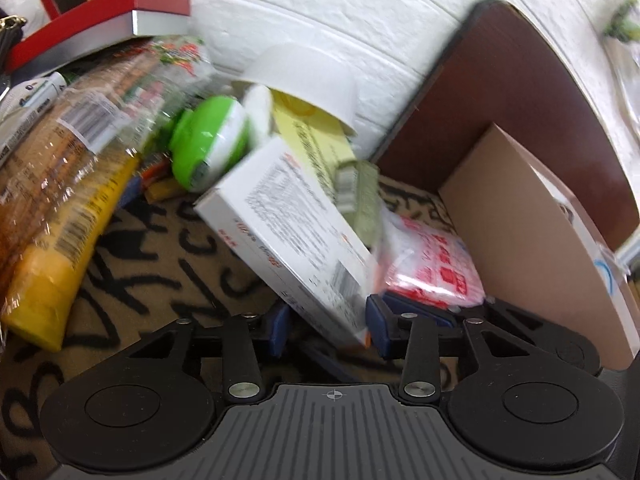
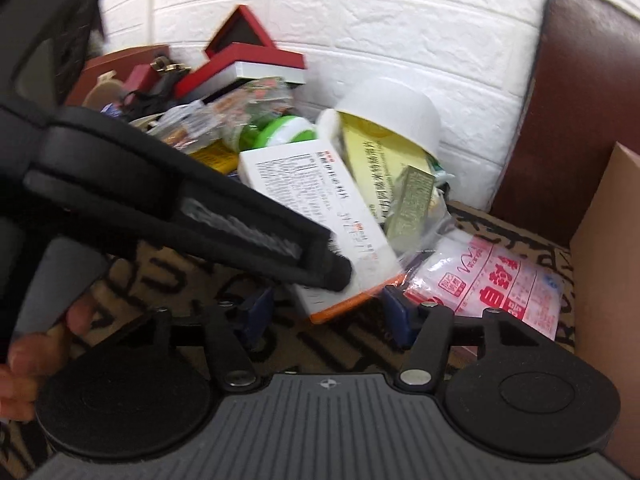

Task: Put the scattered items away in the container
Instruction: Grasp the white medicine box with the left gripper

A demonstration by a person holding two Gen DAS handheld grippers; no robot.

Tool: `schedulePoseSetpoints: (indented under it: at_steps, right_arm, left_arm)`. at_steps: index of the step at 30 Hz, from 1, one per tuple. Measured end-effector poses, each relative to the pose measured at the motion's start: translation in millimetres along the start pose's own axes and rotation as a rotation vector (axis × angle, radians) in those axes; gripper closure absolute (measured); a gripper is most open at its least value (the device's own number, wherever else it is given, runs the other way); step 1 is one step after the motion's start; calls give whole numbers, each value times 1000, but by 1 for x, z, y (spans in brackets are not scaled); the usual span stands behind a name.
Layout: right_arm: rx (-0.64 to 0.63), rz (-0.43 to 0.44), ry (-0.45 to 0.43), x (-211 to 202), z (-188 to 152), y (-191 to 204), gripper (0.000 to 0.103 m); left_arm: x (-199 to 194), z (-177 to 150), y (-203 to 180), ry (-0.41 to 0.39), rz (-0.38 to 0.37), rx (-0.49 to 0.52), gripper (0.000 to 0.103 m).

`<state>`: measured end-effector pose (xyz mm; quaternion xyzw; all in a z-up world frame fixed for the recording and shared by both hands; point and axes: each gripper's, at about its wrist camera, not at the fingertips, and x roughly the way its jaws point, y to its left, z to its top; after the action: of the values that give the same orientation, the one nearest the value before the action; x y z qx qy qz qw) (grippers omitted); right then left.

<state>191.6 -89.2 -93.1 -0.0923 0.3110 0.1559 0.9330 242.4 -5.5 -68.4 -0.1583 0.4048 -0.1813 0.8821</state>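
A heap of household clutter lies against a white brick wall on a patterned cloth; the item in hand is a white box (image 1: pixel 292 236), a flat printed carton with an orange end, lying tilted at the front of the heap, its near corner low.

In the left wrist view the left gripper (image 1: pixel 328 330) has its blue pads either side of that near corner; the jaws stand about half apart, and whether the pads actually press the card cannot be told. In the right wrist view the right gripper (image 2: pixel 326 314) sits with jaws about half apart just below the orange end, nothing touching its pads; the left tool crosses that view and its tip rests on the box face.

Behind the box: a yellow packet (image 1: pixel 316 148) tucked under an upturned white bowl (image 1: pixel 308 76), a green-and-white tub (image 1: pixel 208 140), a small green carton (image 1: pixel 360 196); to the right a soft plastic bag (image 2: pixel 492 284) with red print; a cardboard carton (image 1: pixel 536 240), open at the right edge, is probably the container.

The box looks light and stiff but crushable, with slick faces; gripping across its thin sides near an end seems safest; lifting it may shift the things leaning on it.
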Motion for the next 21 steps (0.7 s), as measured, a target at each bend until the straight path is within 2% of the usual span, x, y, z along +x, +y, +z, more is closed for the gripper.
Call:
schedulePoseSetpoints:
  at_steps: [3, 7, 11, 15, 18, 21]
  right_arm:
    - [-8, 9, 3, -6, -3, 6, 38]
    - [26, 18, 8, -21, -9, 7, 38]
    - [62, 74, -2, -33, -12, 11, 40]
    - [11, 42, 5, -22, -7, 17, 39]
    - [4, 46, 19, -12, -3, 15, 37]
    - [-7, 37, 31, -4, 0, 13, 35]
  left_arm:
    - [-8, -9, -3, 7, 2, 9, 48]
    - [-22, -11, 10, -25, 35, -53, 42]
    - [-27, -5, 27, -65, 74, -135, 30]
    - [-35, -2, 36, -121, 136, -179, 16]
    - [-36, 2, 44, -139, 183, -182, 15]
    - [-31, 9, 52, -130, 154, -214, 15]
